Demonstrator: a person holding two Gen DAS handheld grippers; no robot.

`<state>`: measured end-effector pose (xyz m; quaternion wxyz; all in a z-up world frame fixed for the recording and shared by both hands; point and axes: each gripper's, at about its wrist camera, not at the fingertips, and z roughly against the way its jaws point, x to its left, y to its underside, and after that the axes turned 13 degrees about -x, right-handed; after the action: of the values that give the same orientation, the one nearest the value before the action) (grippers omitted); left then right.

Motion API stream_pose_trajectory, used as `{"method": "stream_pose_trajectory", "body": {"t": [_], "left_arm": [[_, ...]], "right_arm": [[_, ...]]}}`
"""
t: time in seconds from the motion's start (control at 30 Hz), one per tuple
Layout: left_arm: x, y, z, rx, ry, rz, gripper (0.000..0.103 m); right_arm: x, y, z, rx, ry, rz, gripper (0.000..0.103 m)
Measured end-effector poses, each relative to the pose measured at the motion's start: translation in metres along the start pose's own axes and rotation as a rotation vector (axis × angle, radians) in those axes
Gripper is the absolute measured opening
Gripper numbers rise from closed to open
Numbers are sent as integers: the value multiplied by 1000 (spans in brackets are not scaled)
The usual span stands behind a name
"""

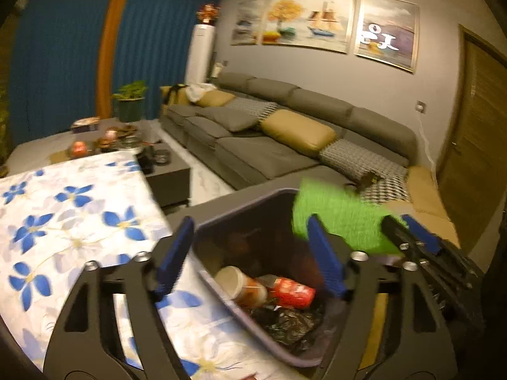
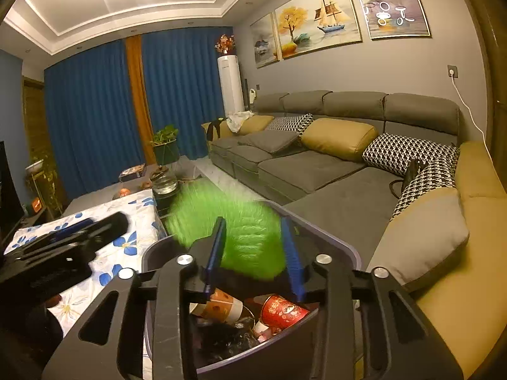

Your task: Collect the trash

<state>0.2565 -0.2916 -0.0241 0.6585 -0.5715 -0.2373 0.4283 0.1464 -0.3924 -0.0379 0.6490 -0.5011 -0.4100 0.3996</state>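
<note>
Two grippers are above the bin [image 2: 329, 237], which stands between the table with the flowered cloth [image 1: 63, 221] and the grey sofa [image 2: 317, 171]. The right gripper [image 2: 253, 247] has its blue fingers [image 2: 215, 247] on both sides of a green piece of trash [image 2: 240, 228], a fuzzy or ribbed thing, and it appears to pinch it right over the open bin. The left gripper [image 1: 253, 253] holds nothing; its fingers are spread wide, near the left rim of the bin. I think the step in hand is to drop the green piece inside. To do it well, the piece should be brought over the middle of the opening, away from the rim, and a little lower before the fingers open, because part of it reaches out past the rim toward the table and could fall outside. The left gripper should stay aside. In the bin already lie a paper cup [image 2: 218, 310], a red cup [image 2: 282, 313] and a black bag [image 2: 221, 338]. The green piece is blurred, so I cannot say what it is, or how firmly it is pinched. The bottom of the bin is hidden, and the floor beside it too.
</note>
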Motion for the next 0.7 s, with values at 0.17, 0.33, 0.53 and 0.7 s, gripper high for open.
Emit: {"method": "stream_pose_trajectory", "body": {"t": [0.17,0.33,0.53,0.7], "left_arm": [[18,0,26,-24,-118,-21,89],[32,3,62,-39,-206,-30,95],[47,11,114,-48,-297,-51,96],[55,17,156,-54,-338,-58,97]], "right_arm": [[6,-4,8,-11,3,16,61],[24,-6,30,-42,-19,56,88],[52,-1,60,-52,-55,128,98],[71,3,89,-56,-78,157,98]]}}
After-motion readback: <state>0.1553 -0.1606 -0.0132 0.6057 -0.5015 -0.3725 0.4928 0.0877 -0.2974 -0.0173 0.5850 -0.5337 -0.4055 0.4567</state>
